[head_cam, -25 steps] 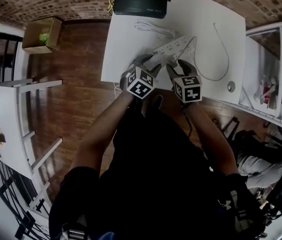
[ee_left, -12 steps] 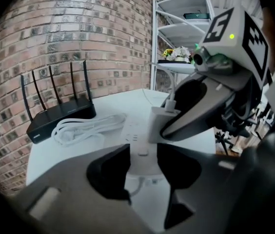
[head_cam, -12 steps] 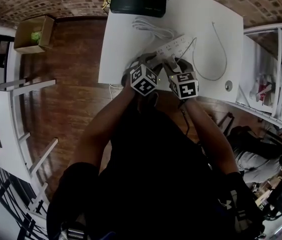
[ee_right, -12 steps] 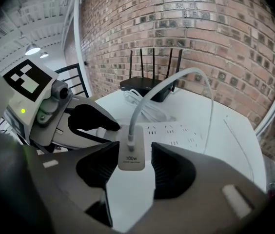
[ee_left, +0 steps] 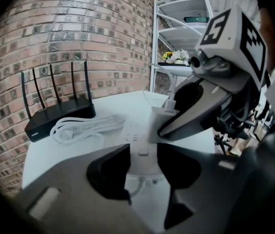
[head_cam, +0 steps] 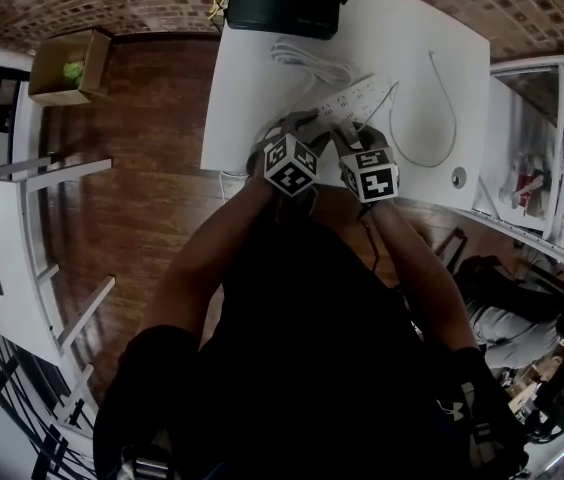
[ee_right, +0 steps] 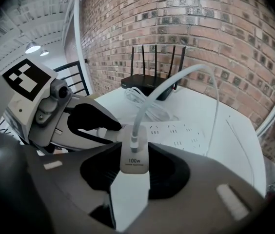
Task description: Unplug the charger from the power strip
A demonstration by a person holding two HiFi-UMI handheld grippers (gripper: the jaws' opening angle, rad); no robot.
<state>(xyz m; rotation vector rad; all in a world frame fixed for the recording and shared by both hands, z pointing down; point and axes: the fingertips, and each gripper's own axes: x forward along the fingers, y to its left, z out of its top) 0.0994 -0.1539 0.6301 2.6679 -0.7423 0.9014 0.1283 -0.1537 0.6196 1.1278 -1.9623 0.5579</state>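
Left gripper view: the left gripper (ee_left: 143, 172) straddles the near end of the white power strip (ee_left: 137, 136), its jaws set wide with a pad against each long side of the strip, holding it down on the white table (ee_left: 109, 106). The white charger (ee_left: 161, 123) stands upright in a socket just beyond those jaws, not yet pulled out.

In the right gripper view, the right gripper (ee_right: 133, 173) comes down over the charger from above. Its jaws have just been closing, and the charger block sits between them with a pad touching each side. A white cable (ee_right: 176, 77) rises from the top of the charger and arcs away to the right.

Farther along the table, a coiled white cord (ee_left: 86, 128) lies to the left of the strip. A black router (ee_left: 59, 113) with four antennas stands at the far edge by the brick wall.
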